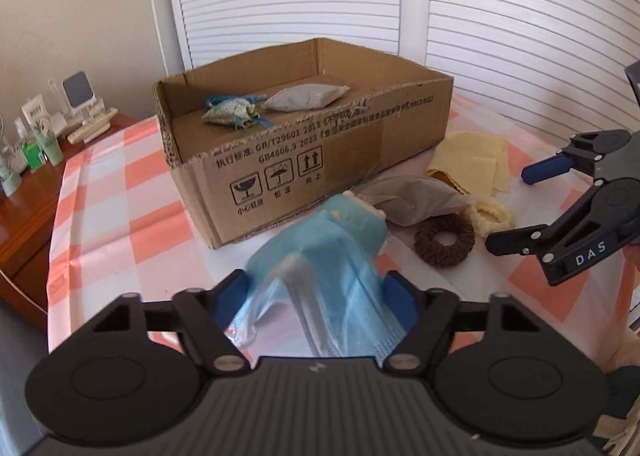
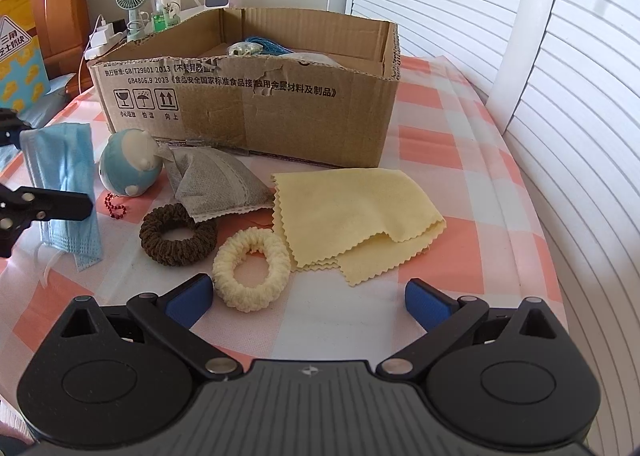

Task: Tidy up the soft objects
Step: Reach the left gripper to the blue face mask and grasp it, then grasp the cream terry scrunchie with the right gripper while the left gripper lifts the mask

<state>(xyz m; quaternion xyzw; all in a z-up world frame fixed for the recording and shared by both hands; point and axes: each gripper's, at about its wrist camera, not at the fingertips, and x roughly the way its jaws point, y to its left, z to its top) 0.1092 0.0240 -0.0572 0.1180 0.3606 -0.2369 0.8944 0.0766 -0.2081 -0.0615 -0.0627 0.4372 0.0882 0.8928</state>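
1. Left gripper [image 1: 316, 288] is clamped on the blue face mask [image 1: 316, 256]; the mask hangs off the worktop [image 2: 440, 128], just in front of the cardboard box [image 2: 280, 104].
2. Right gripper [image 2: 308, 296] is spread wide with nothing between its pads, low over the worktop's near edge.
3. Cream scrunchie [image 2: 252, 268] lies just beside the right gripper's left pad; brown scrunchie [image 2: 178, 234] is next to it.
4. Yellow cloth [image 2: 352, 216] lies flat ahead of the right gripper, its near corner folded under.
5. Grey pouch [image 2: 216, 184] and blue plush ball [image 2: 130, 162] sit against the box's front wall.
6. Box top is open, front wall torn low; a woven sachet [image 1: 232, 112] and a grey bag [image 1: 304, 98] are inside.
7. Bare checked cloth right of the box, up to the worktop's right edge.
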